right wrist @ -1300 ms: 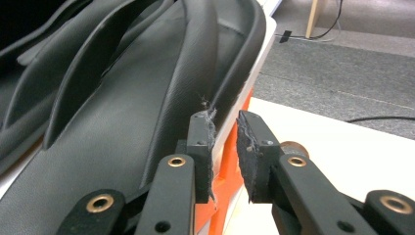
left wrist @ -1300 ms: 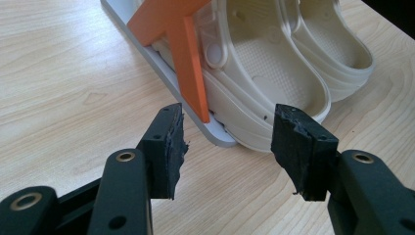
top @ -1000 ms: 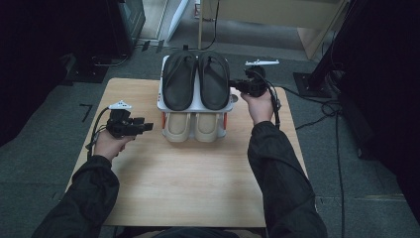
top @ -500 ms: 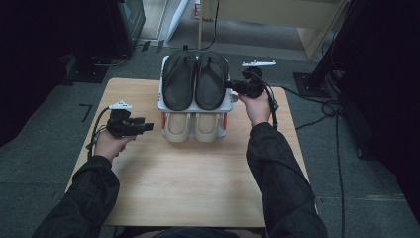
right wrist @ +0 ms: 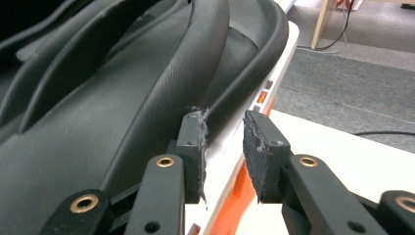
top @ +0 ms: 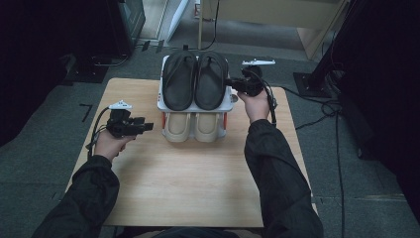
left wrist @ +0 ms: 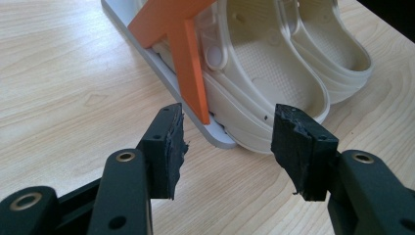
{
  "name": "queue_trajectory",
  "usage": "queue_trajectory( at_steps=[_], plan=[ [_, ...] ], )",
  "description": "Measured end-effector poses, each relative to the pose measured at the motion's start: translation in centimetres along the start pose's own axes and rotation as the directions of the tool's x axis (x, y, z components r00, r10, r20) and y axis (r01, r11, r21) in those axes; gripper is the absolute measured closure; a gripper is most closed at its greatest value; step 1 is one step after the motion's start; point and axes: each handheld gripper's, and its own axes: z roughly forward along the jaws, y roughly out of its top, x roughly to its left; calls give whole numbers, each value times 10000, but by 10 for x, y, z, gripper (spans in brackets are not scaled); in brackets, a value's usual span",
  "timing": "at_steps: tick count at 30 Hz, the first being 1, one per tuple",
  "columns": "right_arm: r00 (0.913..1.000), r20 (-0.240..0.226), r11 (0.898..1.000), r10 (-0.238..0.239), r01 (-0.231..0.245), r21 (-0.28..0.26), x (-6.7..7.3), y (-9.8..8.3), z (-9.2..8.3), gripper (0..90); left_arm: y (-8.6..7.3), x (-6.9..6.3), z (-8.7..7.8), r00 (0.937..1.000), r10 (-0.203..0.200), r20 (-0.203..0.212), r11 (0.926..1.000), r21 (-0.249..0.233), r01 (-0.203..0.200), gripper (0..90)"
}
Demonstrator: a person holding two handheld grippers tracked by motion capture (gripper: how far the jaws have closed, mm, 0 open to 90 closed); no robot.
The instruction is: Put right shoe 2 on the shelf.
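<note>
My two tongs at the shoe rack

My left gripper (top: 147, 126) stays spread, near the beige clogs (left wrist: 274, 73) on the lower shelf. Farther right, my right gripper (right wrist: 224, 147) has just been opening beside the black sandals (top: 195, 79) on the white rack (top: 161, 101), pinching nothing.

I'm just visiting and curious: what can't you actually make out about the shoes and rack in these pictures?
- Cream clogs: high view, toes hidden under the upper shelf.
- Black sandals: right gripper view, cut off by the edges.
- Orange bracket: left gripper view, top cut off.
- Right gripper: whether the left pad touches the sandal rim is unclear.
</note>
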Motion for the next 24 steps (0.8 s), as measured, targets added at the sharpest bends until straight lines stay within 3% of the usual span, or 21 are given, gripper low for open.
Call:
queue_trajectory(
  at_steps=[8, 24],
  plan=[
    [9999, 124, 10000, -74, 74, -14, 2, 1, 1, 710, 0, 0, 0, 10000, 22, 9, 10000, -4, -22, 462],
    [9992, -211, 9994, -352, 351, -25, 0, -11, -11, 633, 0, 0, 1, 10000, -16, 5, 10000, 43, 16, 461]
  ],
)
